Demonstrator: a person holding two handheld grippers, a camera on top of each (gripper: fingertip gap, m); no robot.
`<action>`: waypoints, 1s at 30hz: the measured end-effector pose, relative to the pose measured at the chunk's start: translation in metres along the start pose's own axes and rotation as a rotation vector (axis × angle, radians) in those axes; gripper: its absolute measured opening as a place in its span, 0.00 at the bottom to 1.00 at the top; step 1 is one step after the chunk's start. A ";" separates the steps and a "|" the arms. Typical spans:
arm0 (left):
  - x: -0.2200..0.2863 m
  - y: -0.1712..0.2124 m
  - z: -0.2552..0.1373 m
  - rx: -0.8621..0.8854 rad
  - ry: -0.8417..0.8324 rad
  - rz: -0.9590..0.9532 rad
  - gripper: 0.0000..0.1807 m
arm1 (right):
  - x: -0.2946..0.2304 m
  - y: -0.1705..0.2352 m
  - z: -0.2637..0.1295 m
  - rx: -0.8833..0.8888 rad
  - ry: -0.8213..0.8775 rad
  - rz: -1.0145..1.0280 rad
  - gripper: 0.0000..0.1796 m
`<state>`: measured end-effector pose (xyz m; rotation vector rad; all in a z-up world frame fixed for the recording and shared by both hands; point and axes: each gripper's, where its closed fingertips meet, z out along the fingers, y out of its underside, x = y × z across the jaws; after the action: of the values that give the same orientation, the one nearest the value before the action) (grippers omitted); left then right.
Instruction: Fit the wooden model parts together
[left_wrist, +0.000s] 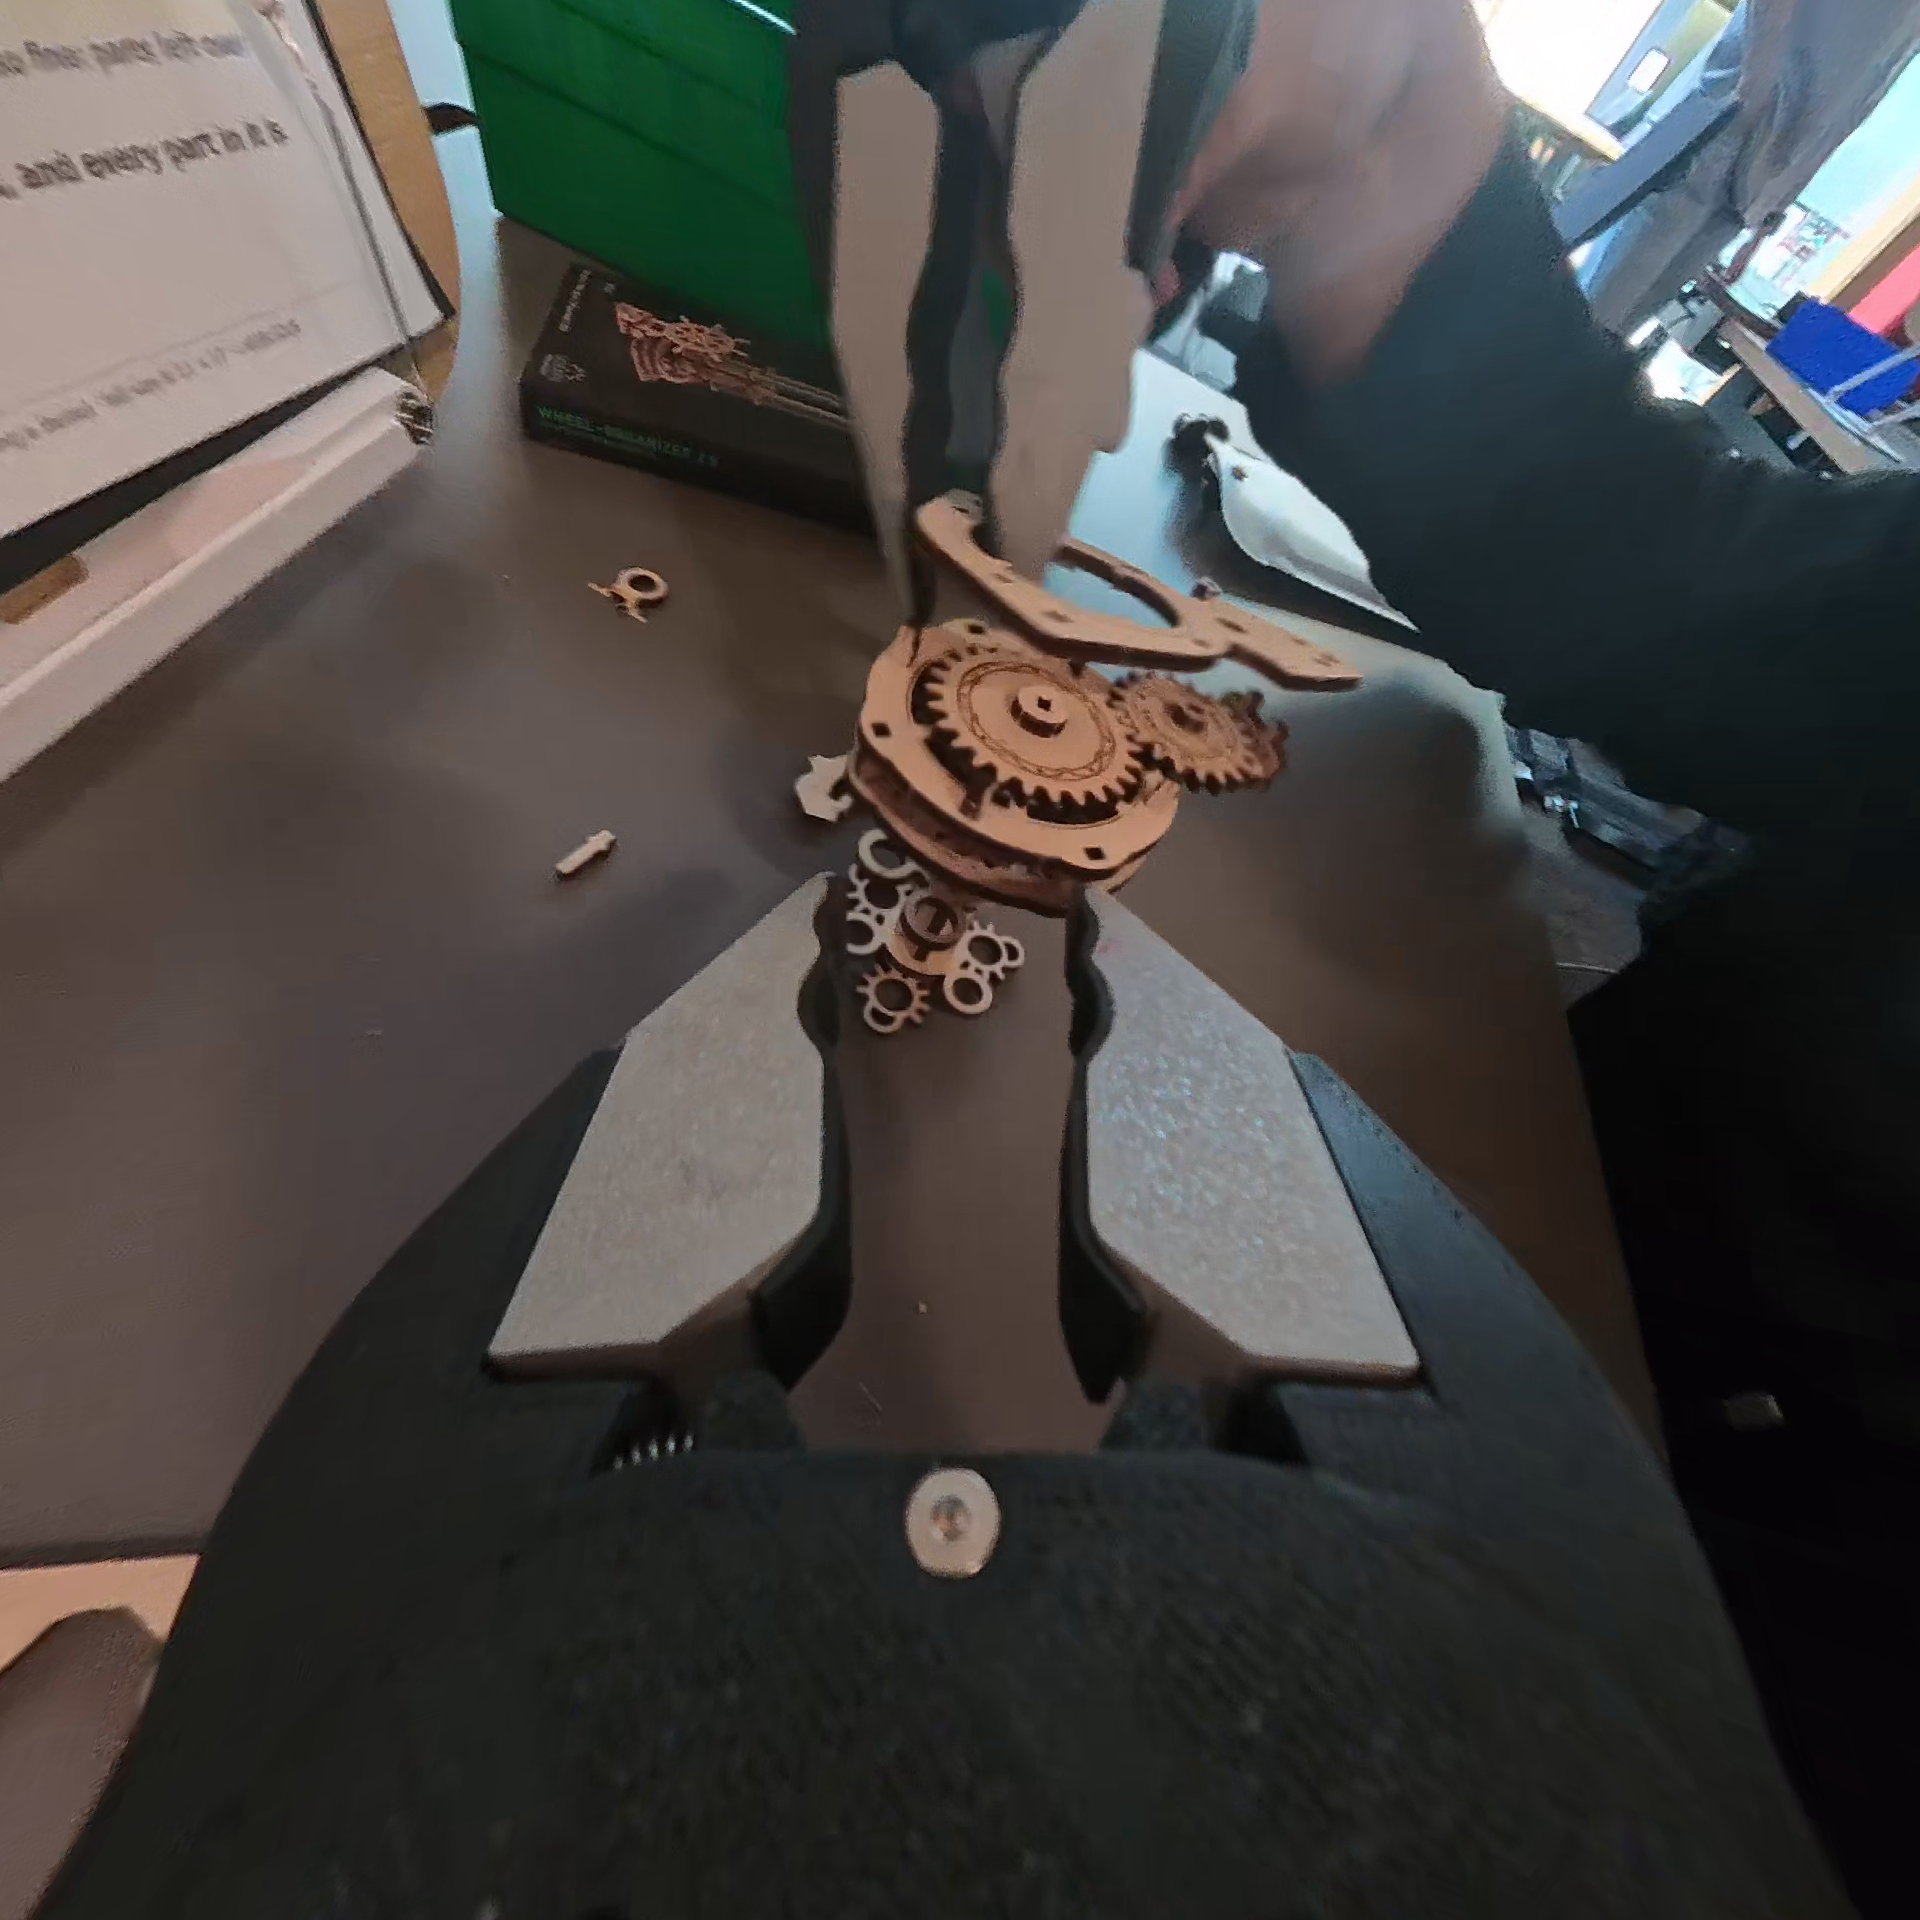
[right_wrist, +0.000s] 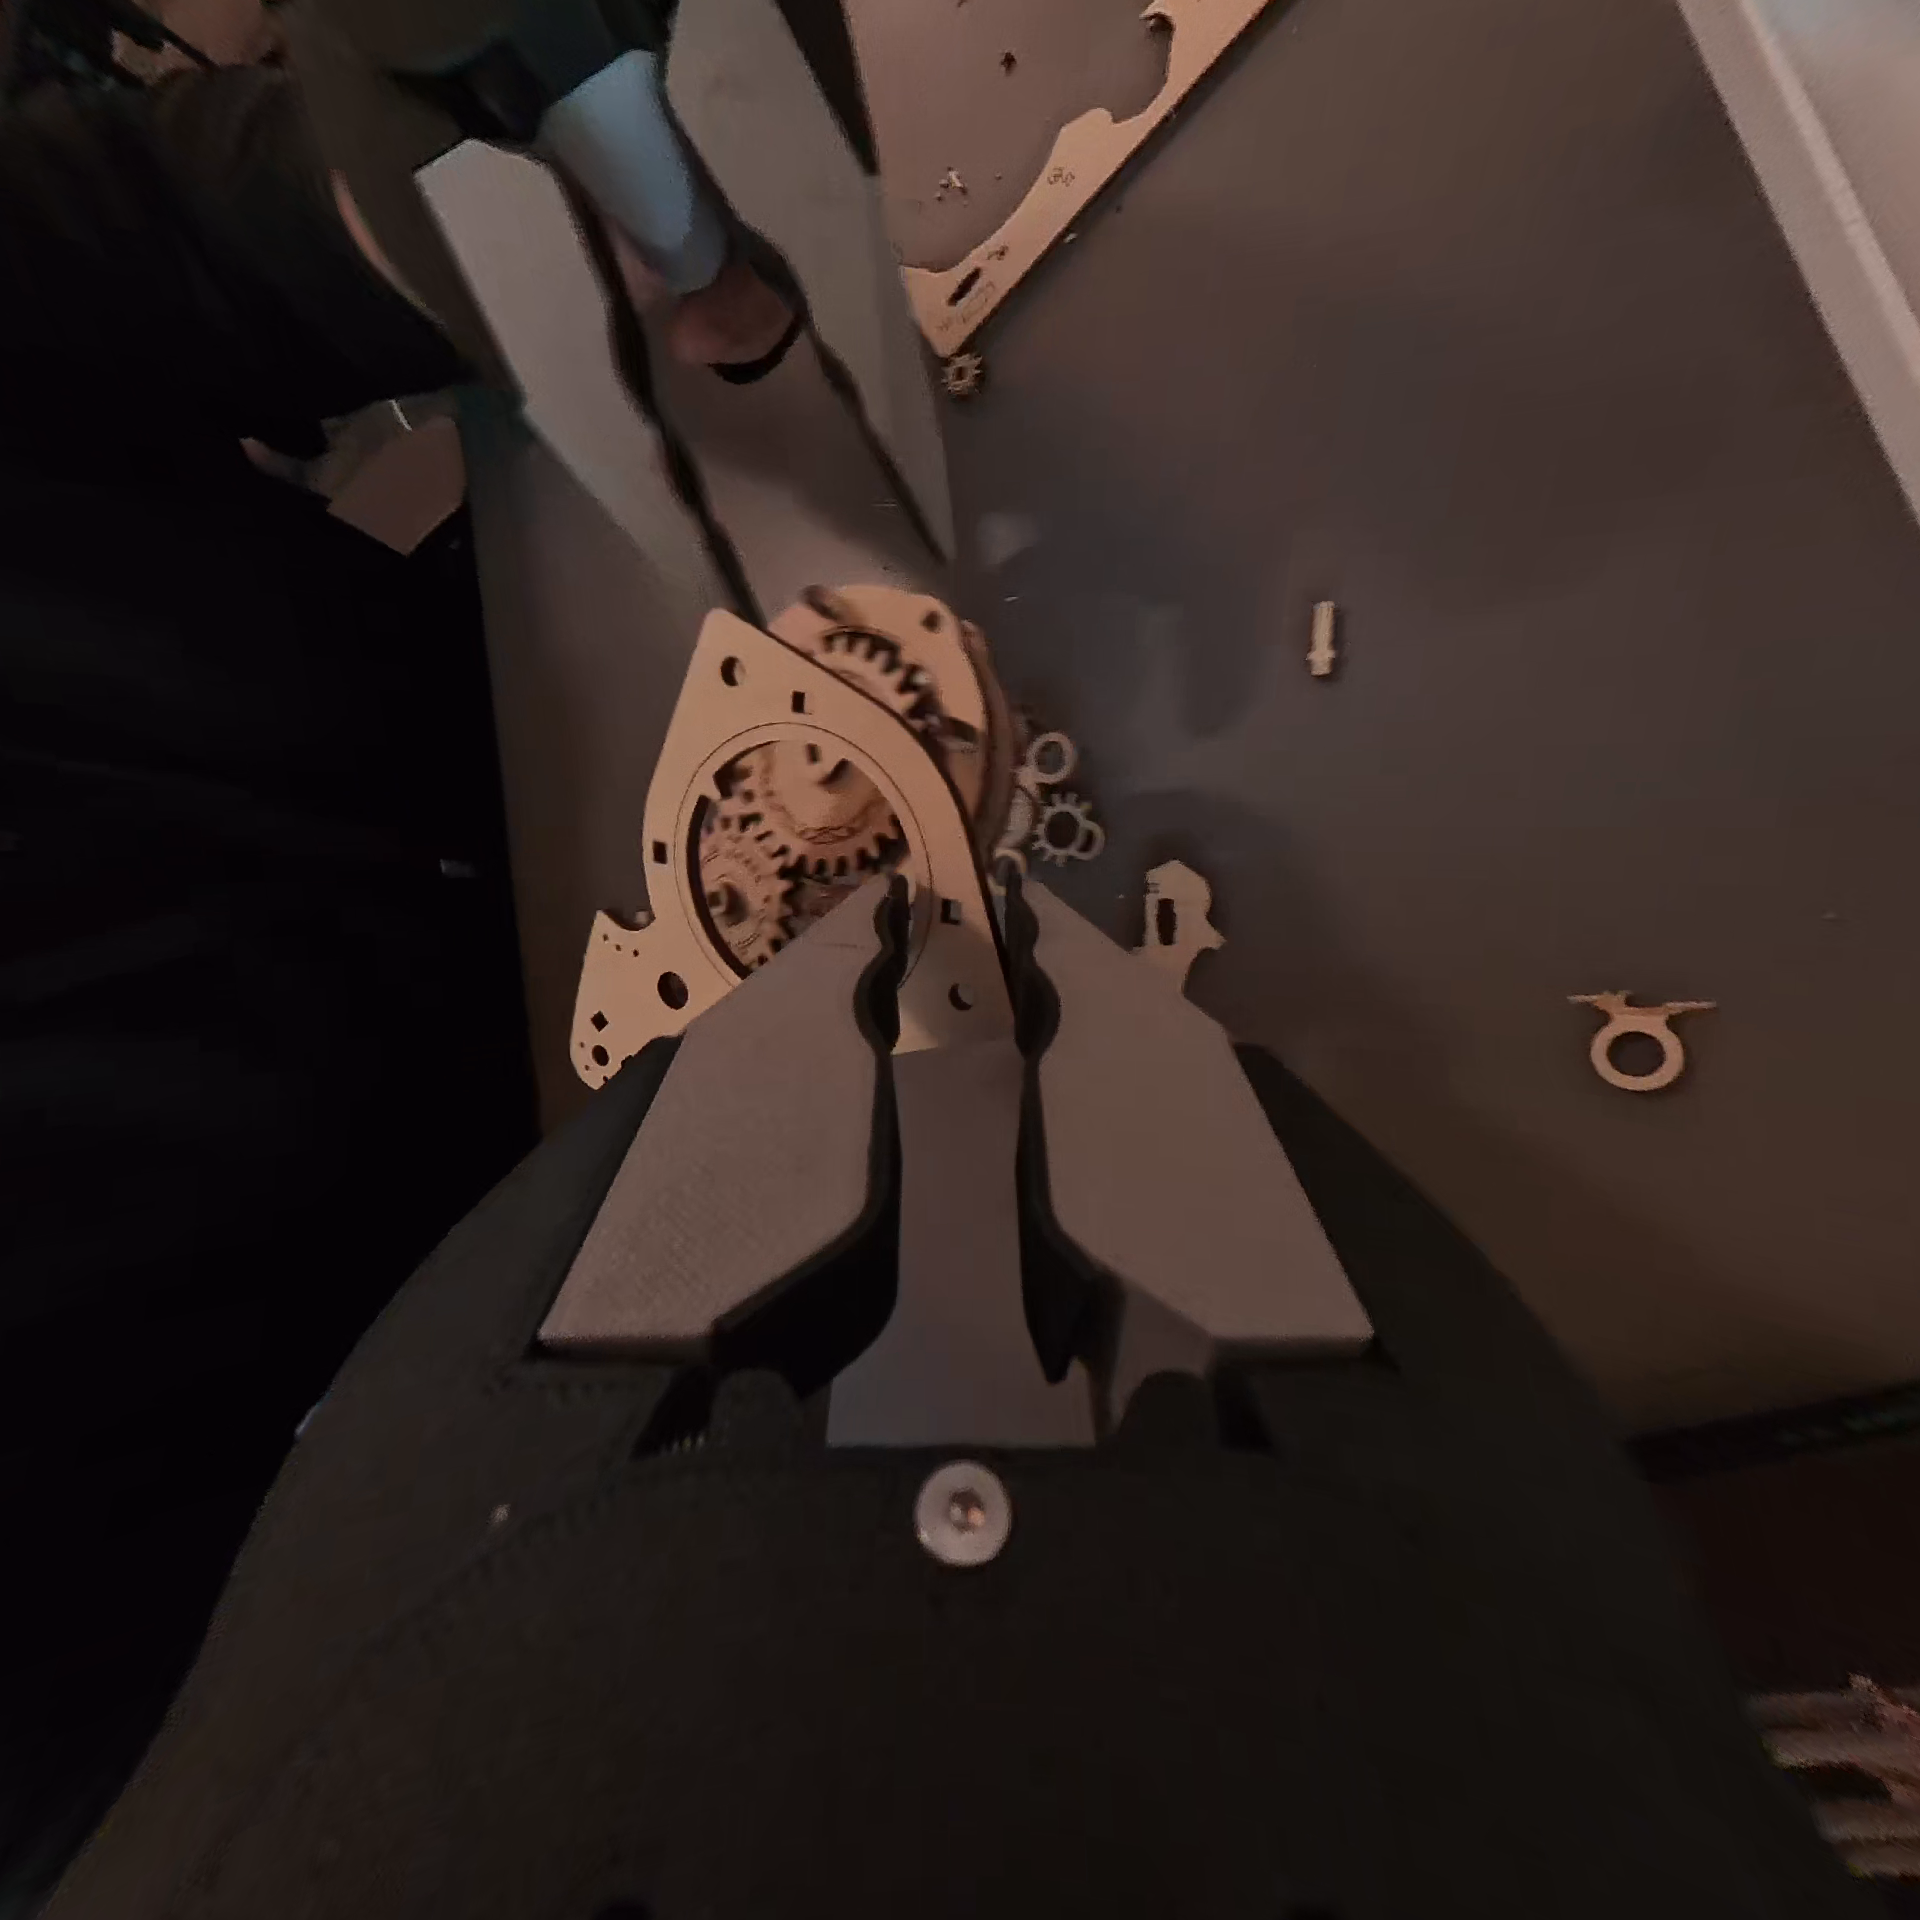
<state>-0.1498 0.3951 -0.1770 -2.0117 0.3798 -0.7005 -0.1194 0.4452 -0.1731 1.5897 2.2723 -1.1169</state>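
your right gripper (right_wrist: 951, 894) pinches the cover plate (right_wrist: 727, 717) over the gear assembly (left_wrist: 1018, 748); left gripper (left_wrist: 951, 904) gapes unladen; tilt could jam gears.

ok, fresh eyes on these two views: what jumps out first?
The wooden gear stack at the middle of the dark table, big cogs showing on top. Right above it, the right gripper holds a flat cut-out plate over the gears. The left gripper sits open at the stack's near edge, with loose rings between its tips.
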 end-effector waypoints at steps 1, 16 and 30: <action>-0.002 -0.002 -0.001 0.009 -0.005 0.003 0.22 | -0.004 0.000 0.000 0.003 -0.011 0.000 0.09; 0.001 -0.006 -0.025 0.034 0.047 0.021 0.22 | -0.008 -0.018 -0.004 -0.112 0.147 -0.014 0.09; 0.021 -0.033 -0.019 0.017 0.166 0.010 0.20 | -0.004 -0.019 0.004 -0.186 0.212 -0.039 0.09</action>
<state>-0.1451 0.3879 -0.1341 -1.9405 0.4797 -0.8647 -0.1350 0.4362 -0.1647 1.6657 2.4651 -0.7491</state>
